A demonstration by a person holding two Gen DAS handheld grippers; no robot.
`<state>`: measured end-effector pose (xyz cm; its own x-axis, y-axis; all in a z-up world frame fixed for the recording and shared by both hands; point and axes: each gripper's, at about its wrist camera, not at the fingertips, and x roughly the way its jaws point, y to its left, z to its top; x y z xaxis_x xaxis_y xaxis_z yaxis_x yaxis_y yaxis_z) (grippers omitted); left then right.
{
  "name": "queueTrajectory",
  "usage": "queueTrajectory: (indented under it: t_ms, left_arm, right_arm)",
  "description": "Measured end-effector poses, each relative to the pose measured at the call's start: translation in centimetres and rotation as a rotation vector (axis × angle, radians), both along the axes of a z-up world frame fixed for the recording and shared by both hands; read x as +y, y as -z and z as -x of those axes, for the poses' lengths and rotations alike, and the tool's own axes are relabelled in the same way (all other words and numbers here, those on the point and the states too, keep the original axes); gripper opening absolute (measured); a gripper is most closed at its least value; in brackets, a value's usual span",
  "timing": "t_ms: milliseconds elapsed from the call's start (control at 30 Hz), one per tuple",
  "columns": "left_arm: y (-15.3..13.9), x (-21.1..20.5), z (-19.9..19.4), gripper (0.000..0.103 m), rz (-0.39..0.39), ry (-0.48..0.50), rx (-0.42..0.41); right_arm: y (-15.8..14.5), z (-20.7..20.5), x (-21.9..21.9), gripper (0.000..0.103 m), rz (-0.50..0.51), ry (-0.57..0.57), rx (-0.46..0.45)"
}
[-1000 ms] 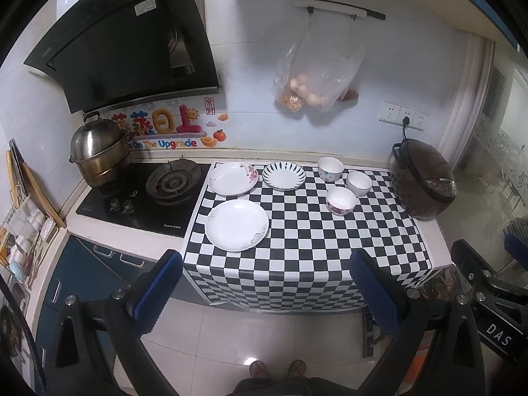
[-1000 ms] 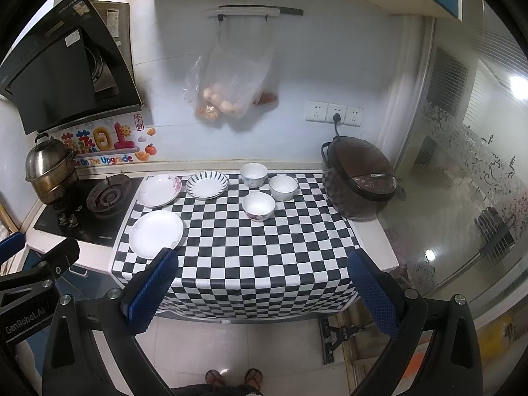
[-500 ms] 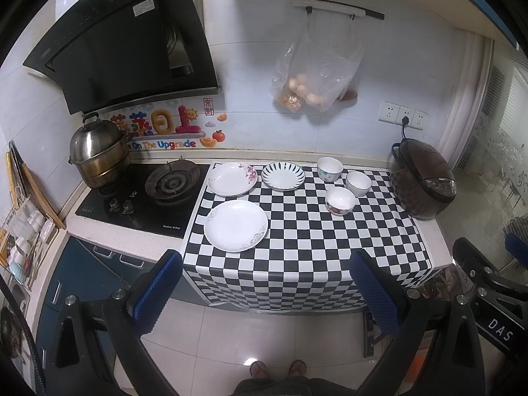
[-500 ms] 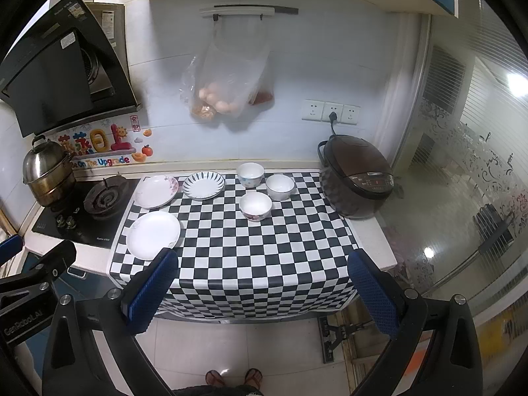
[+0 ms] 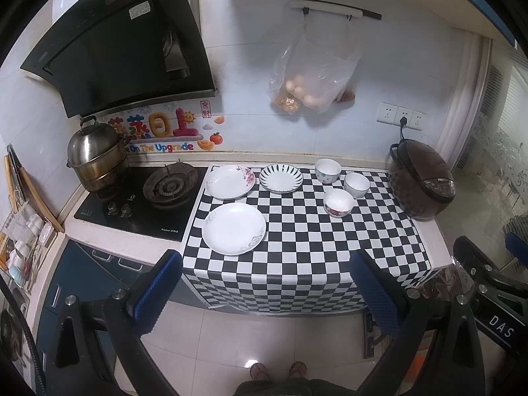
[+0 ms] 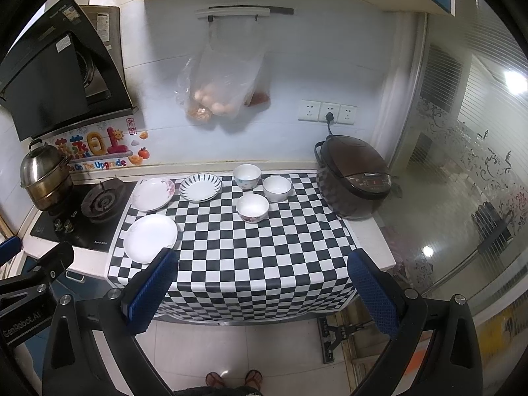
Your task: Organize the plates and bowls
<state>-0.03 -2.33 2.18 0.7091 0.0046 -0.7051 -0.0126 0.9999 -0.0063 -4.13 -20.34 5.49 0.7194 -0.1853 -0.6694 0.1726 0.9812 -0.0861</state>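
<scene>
Three plates lie on the left of a checkered cloth (image 5: pixel 307 247): a plain white plate (image 5: pixel 233 228) (image 6: pixel 150 238) in front, a flowered plate (image 5: pixel 230 181) (image 6: pixel 153 193) and a striped plate (image 5: pixel 280 178) (image 6: pixel 200 187) behind. Three bowls stand to the right: a dotted bowl (image 5: pixel 327 171) (image 6: pixel 247 176), a white bowl (image 5: pixel 357 185) (image 6: pixel 277 188) and a flowered bowl (image 5: pixel 339 202) (image 6: pixel 252 207). My left gripper (image 5: pixel 268 292) and right gripper (image 6: pixel 264 292) hang open well in front of the counter, above the floor, holding nothing.
A brown rice cooker (image 5: pixel 422 180) (image 6: pixel 354 176) stands at the cloth's right end. Left of it are a gas hob (image 5: pixel 142 201) with a steel pot (image 5: pixel 95 161) under a black hood (image 5: pixel 122 46). A plastic bag (image 5: pixel 310 76) hangs on the wall. A person's feet (image 6: pixel 234 379) show below.
Both views have drifted very slightly; the counter sits a little lower and nearer in the right wrist view. Nothing on the counter has moved, and both grippers stay open.
</scene>
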Motion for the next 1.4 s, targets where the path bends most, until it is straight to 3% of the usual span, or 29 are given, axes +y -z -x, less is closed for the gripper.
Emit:
queueTrajectory:
  t_ms: [1033,1200,1400]
  left_arm:
    - [0.2,-0.2,-0.4,0.103,0.000,-0.008,-0.010]
    - [1.8,0.2,-3.5,0.103,-0.007,-0.041,-0.018]
    - [6.4,1.8,-9.2,0.103,-0.072,-0.135,0.034]
  right_arm:
    - [0.7,-1.5,-0.4,0.103,-0.029,-0.007,0.002]
    - [2.4,-2.9,-1.6,0.103,-0.069,-0.058,-0.078]
    - [8.5,-9.5,-3.2,0.103,-0.181,-0.145,0.049]
